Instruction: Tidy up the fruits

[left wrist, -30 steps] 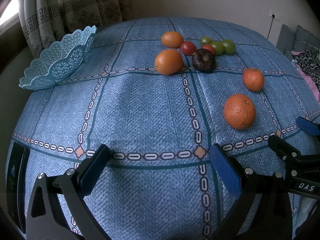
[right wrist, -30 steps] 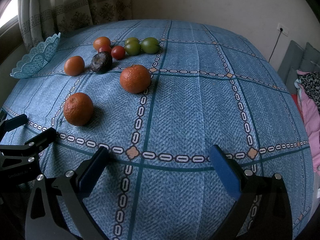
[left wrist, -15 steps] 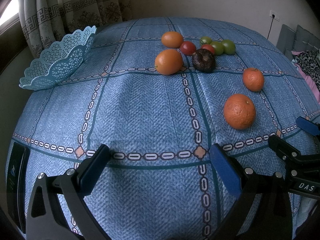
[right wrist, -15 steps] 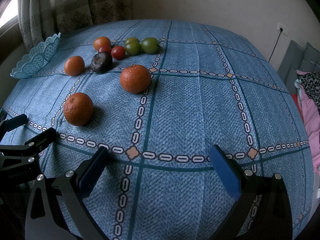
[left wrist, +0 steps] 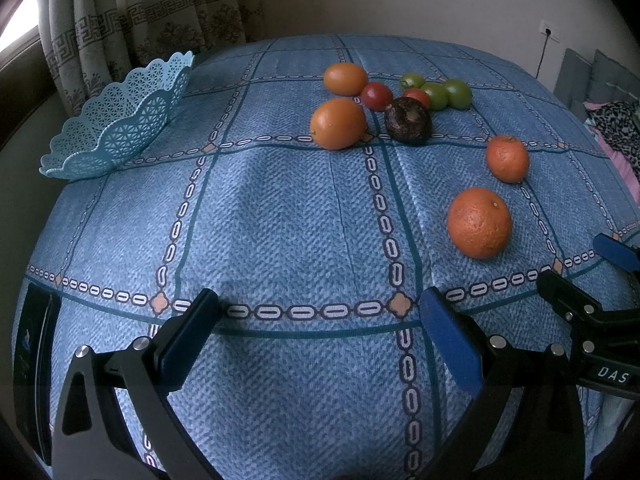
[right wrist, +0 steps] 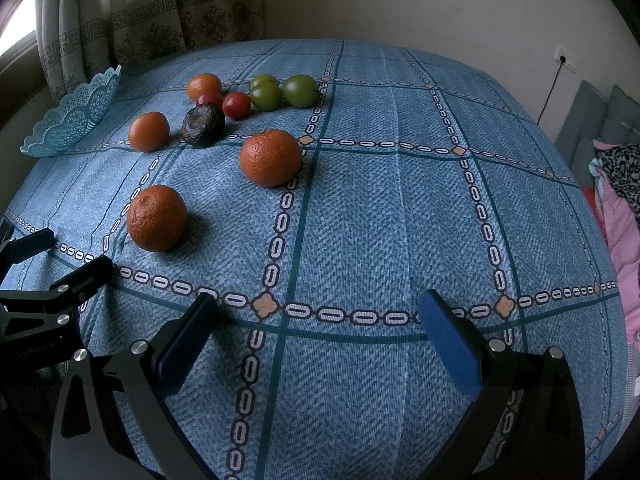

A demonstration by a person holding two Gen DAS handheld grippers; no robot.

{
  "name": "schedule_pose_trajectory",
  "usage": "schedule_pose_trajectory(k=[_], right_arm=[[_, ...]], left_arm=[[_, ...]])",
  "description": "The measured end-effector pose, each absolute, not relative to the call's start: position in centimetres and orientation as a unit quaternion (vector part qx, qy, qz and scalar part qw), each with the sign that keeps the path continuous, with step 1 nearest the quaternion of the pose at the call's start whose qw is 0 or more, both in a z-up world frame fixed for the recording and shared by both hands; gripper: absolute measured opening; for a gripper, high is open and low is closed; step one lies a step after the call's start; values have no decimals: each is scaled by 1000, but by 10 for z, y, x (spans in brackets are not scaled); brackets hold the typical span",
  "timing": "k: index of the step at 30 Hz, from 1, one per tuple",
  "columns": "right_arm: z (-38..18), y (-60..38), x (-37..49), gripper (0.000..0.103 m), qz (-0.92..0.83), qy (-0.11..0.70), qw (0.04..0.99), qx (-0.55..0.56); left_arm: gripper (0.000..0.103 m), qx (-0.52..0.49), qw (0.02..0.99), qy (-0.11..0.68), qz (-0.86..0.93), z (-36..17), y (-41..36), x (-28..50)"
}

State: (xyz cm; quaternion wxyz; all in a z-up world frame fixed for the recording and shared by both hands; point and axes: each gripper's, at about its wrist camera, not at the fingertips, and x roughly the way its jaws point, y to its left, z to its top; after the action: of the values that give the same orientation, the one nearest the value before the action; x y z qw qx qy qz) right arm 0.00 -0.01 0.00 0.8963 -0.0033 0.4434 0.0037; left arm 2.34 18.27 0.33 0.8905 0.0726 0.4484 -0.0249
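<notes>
Across the blue patterned bedspread (left wrist: 280, 220) that is carrying everything, ten fruits are lying loose and none is sitting in the pale blue lattice plastic basket (left wrist: 120, 120), which is perching at the far left corner, partly overhanging the edge. The left gripper (left wrist: 316, 312) is hovering low over the near edge with its blue-padded tongs spread wide and gripping nothing. The right gripper (right wrist: 316, 312) is hanging beside it, likewise spread and empty.

The two rough-skinned orange mandarins (right wrist: 157, 218) (right wrist: 270, 157) are lying nearest, towards the near middle. Beyond them, towards the far edge, two smooth orange fruits (left wrist: 338, 123) are sitting beside a wrinkled dark brown fruit (left wrist: 408, 121), two small red tomatoes (left wrist: 376, 96) and three green tomatoes (right wrist: 299, 90), several touching.

Risks noted: the bedding is soft and the fruits are round, so a nudge from an approaching finger is likely to send one rolling. The cluster is tight; closing on one piece may shove its neighbours. The basket, lightly seated at the corner, may tip off when fruit is dropped on its outer side.
</notes>
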Motion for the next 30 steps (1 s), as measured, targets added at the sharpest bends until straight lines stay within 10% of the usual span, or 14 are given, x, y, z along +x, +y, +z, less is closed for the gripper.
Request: schedule_pose_trajectory(k=[30], right_arm=[[21, -36, -8, 98, -17, 409, 911, 45]], left_arm=[[100, 94, 908, 395, -101, 26, 157, 11]])
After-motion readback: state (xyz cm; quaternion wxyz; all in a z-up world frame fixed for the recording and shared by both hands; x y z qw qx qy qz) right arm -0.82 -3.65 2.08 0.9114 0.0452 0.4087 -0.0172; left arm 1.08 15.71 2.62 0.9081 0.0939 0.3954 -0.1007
